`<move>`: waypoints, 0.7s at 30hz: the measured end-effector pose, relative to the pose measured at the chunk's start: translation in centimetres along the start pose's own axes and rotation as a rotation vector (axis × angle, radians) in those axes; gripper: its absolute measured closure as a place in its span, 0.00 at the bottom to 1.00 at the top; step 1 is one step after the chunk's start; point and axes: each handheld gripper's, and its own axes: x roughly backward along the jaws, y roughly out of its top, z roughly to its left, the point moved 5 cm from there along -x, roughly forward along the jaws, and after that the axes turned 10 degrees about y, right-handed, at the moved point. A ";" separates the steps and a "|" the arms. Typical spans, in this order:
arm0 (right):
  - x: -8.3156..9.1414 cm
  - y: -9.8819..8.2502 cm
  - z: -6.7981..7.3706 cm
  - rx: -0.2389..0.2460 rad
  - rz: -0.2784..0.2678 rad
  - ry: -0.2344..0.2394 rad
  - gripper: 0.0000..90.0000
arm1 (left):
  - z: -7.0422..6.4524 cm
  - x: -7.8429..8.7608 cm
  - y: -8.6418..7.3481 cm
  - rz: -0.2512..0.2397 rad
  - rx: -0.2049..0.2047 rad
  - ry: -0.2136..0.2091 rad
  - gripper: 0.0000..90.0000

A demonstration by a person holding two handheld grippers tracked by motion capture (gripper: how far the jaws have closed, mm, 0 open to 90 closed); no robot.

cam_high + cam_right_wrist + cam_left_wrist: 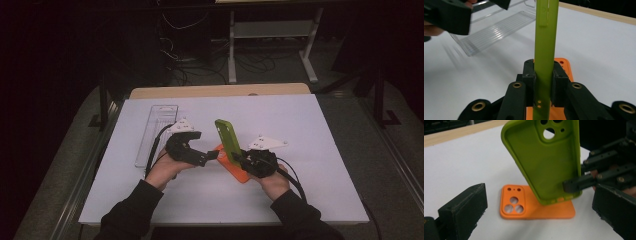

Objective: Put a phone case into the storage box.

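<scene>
The green case [227, 138] is held upright, clamped at its lower edge between the pads of the right gripper [238, 159] (the jaws are seen pressed against both faces of it in the right gripper view [545, 75]). Its hollow inside is turned toward the left gripper [212, 155], whose jaws stand wide apart with nothing between them, just short of the case. Directly beneath the held case, touching the table [310, 125], an orange case [534, 206] lies flat with its camera cutouts toward the left gripper. Beyond the left gripper, farther from the person, a clear tray [156, 130] is set on the table.
</scene>
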 end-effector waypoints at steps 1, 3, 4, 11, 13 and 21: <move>-0.1 0.1 0.1 0.004 -0.006 0.003 0.84 | 0.1 -0.1 0.1 -0.004 0.000 -0.001 0.00; -0.3 0.3 0.4 0.003 -0.012 0.011 0.84 | 0.1 -0.3 0.4 -0.010 0.015 -0.008 0.00; -0.3 0.3 0.6 0.000 -0.015 0.017 0.84 | 0.1 -0.4 0.6 -0.011 0.010 -0.007 0.00; -0.6 0.8 1.2 0.001 -0.036 0.022 0.84 | -0.1 -1.0 1.7 -0.059 0.041 -0.031 0.00; -0.7 0.9 1.2 0.012 -0.043 0.027 0.84 | -0.1 -1.0 1.8 -0.071 0.040 -0.036 0.00; -1.1 0.9 1.8 0.027 -0.045 0.043 0.84 | -0.7 -1.5 1.7 -0.084 0.038 -0.072 0.00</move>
